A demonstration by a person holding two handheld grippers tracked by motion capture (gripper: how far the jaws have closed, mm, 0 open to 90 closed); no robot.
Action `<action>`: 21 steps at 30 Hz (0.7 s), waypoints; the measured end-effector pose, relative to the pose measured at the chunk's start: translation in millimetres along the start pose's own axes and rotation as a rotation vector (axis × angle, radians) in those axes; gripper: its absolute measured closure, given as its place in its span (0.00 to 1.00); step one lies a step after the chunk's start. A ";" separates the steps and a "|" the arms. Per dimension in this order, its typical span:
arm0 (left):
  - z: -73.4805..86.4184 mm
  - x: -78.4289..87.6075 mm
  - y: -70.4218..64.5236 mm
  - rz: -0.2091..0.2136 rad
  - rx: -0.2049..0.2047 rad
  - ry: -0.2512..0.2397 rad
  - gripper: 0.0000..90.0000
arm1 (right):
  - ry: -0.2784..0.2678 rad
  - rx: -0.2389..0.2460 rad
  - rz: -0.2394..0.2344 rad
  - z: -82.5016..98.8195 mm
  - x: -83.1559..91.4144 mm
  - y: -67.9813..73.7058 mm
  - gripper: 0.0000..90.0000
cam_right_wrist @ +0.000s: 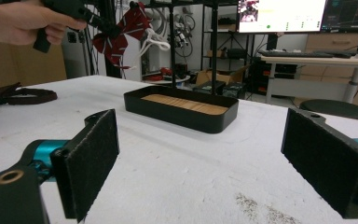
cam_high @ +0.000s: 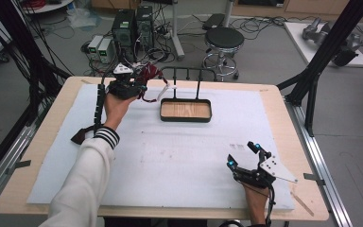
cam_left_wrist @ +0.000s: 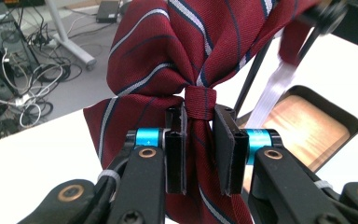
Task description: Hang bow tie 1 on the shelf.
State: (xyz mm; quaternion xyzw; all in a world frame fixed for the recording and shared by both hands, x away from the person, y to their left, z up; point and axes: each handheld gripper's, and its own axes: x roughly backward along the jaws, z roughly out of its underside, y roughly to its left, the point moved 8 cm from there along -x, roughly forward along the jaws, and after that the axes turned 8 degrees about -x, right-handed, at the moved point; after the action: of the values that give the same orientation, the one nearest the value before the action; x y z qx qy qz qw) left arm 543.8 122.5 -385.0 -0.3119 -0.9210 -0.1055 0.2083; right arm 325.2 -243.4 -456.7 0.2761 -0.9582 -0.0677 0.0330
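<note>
A dark red bow tie [cam_high: 149, 74] with thin pale stripes hangs in the air at the table's far left. My left gripper [cam_high: 141, 87] is shut on it. In the left gripper view both pads [cam_left_wrist: 176, 154] pinch the bow tie [cam_left_wrist: 168, 56] at its centre knot. A white strap [cam_left_wrist: 272, 91] trails from it towards a black tray [cam_high: 185, 119] with a wooden floor. A thin black rack [cam_high: 187, 71] rises behind the tray. My right gripper [cam_high: 241, 154] rests near the table's front right, jaws wide apart and empty; its own view shows the gripper [cam_right_wrist: 205, 154] facing the tray [cam_right_wrist: 177, 116] and the bow tie [cam_right_wrist: 121, 32].
A white mat [cam_high: 179, 156] covers most of the wooden table. A black belt [cam_high: 98, 101] lies along the mat's left side, with a dark end piece [cam_high: 78, 136]. Beyond the table stand a stool [cam_high: 223, 40] and computer cases [cam_high: 132, 28] amid cables.
</note>
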 end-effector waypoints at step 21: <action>0.0 6.4 -3.1 0.038 -0.017 -0.057 0.17 | 0.000 -0.002 0.001 0.1 0.4 -0.1 0.12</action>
State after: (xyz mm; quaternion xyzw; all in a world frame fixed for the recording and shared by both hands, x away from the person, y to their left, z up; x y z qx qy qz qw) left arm 537.3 123.5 -382.2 -0.3337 -0.9196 -0.1005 0.1815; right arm 324.9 -243.6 -456.8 0.2753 -0.9583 -0.0687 0.0331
